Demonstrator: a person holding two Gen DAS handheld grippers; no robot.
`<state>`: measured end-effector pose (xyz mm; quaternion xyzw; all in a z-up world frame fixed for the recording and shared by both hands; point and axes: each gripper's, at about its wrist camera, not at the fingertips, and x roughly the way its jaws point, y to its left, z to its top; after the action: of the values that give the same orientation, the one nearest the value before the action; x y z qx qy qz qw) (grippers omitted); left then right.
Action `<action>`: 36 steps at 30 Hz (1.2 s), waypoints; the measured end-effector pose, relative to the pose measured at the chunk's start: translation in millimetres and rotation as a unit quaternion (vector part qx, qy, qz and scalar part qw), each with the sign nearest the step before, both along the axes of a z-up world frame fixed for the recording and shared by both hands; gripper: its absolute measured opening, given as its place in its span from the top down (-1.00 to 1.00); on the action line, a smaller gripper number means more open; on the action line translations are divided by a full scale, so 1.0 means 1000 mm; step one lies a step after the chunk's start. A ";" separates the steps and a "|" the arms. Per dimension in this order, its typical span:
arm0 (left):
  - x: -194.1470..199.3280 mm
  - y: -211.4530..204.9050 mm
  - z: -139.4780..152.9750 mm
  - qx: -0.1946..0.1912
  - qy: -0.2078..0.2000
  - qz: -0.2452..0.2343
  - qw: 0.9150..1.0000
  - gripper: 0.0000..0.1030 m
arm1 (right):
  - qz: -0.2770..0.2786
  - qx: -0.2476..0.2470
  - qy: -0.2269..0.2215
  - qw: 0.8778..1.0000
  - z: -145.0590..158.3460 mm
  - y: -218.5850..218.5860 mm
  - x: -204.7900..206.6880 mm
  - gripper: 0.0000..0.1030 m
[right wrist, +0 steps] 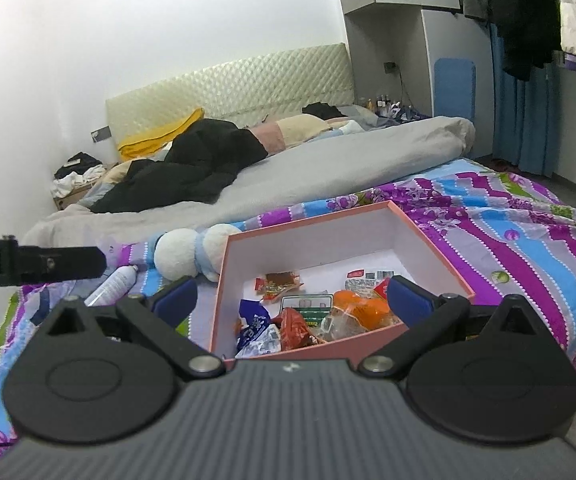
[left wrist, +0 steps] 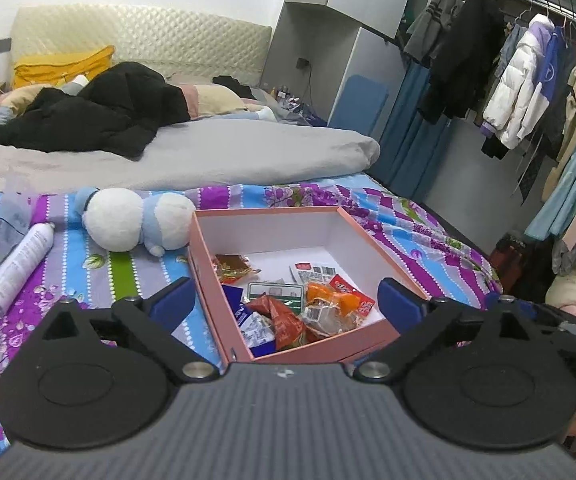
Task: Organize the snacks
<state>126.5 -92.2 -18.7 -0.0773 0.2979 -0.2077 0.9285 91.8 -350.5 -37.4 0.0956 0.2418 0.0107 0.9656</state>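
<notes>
Both claws released: left gripper, right gripper. Near in pink box, light, crinkly, slippery snack packets; best pinched at sealed edge.

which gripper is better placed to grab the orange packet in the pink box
Probably the right gripper: it is open, and its right fingertip already sits beside the orange packet inside the pink box. The left gripper, also open, straddles the box, farther from the packet.
</notes>
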 end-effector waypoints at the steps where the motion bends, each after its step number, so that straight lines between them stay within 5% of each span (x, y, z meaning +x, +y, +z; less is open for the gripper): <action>1: -0.004 0.000 0.000 0.002 -0.002 0.001 1.000 -0.96 | -0.004 -0.001 0.001 1.000 0.000 0.000 -0.004 -1.00; 12: -0.041 -0.008 -0.001 0.025 -0.009 0.006 1.000 -1.00 | -0.016 -0.006 0.001 1.000 -0.004 -0.003 -0.038 -1.00; 36: -0.039 -0.005 -0.011 0.037 0.009 0.023 0.999 -1.00 | -0.018 -0.005 0.014 1.000 -0.016 0.002 -0.043 -1.00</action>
<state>87.8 -96.9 -29.9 -0.0517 0.3114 -0.1742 0.9327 49.0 -348.7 -53.1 0.0954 0.2538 -0.0097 0.9625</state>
